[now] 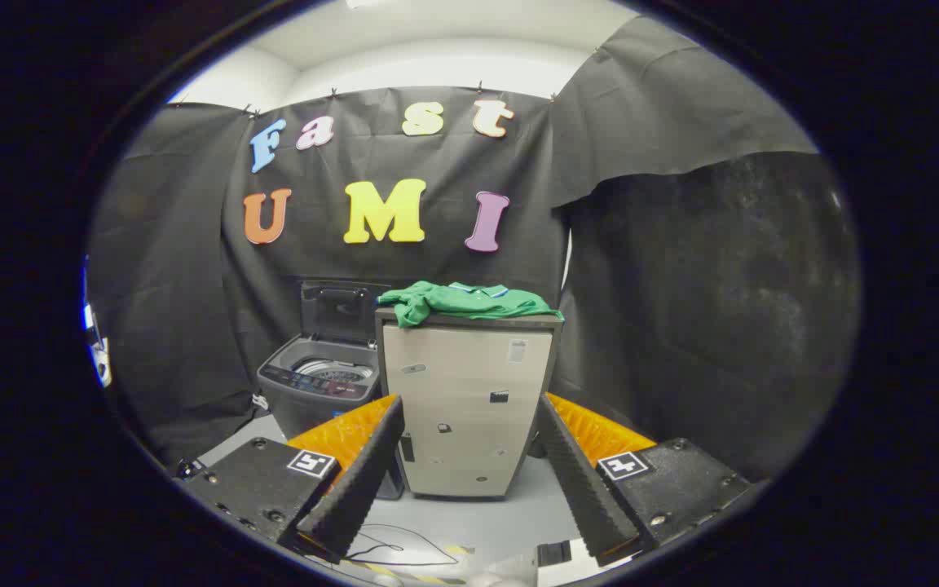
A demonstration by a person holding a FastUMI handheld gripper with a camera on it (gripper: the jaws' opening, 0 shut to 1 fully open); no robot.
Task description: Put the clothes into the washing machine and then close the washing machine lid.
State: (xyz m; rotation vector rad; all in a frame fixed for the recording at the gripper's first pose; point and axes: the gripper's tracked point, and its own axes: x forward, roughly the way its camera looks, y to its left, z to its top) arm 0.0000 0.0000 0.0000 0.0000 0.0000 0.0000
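A green shirt (469, 302) lies crumpled on top of a beige cabinet (465, 408), well beyond my fingers. To the cabinet's left stands a grey top-loading washing machine (319, 391) with its lid (337, 311) raised upright, the drum showing inside. My gripper (469, 444) is open, its two fingers spread wide on either side of the cabinet's lower front, with nothing between them. It hangs some way back from both the cabinet and the machine.
Black cloth walls close the booth behind and on both sides. A grey floor (478, 522) lies below the fingers, with a thin black cable (392, 550) lying on it near me.
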